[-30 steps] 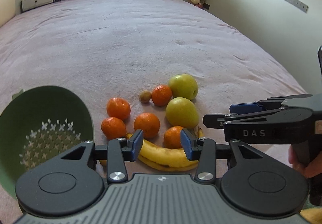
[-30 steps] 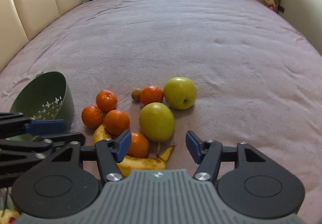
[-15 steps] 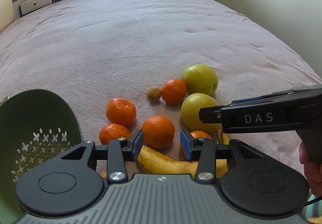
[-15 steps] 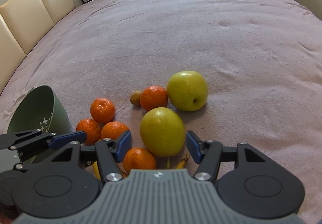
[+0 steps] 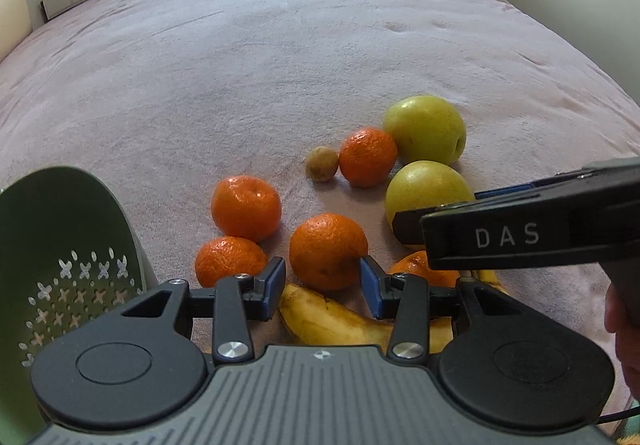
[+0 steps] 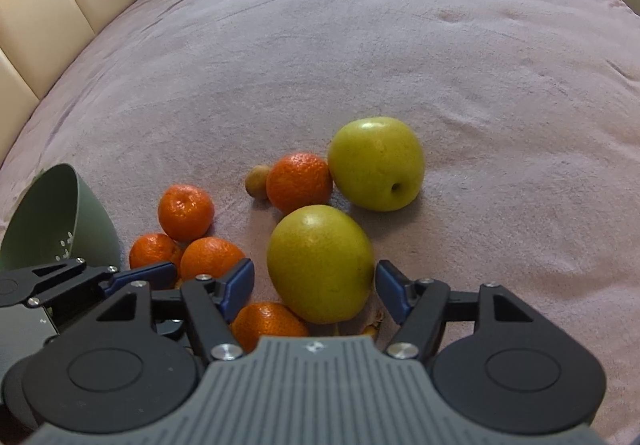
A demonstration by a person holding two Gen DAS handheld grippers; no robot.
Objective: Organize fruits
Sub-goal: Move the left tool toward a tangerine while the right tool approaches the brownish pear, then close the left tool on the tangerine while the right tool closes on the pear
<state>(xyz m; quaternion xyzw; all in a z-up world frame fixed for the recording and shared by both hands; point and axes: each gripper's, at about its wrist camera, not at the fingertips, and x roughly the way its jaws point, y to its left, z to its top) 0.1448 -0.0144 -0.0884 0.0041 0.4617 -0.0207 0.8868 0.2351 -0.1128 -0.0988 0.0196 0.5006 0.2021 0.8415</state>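
Straddling a tangerine (image 5: 328, 251), the left gripper (image 5: 322, 285) gapes wide; the right gripper (image 6: 314, 287) likewise brackets a green apple (image 6: 320, 269).

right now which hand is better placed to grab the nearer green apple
Right. The open right gripper already frames the nearer green apple, while the left gripper faces an orange.

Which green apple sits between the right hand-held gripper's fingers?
The nearer green apple, beside the banana; the farther green apple lies beyond, stem dimple showing.
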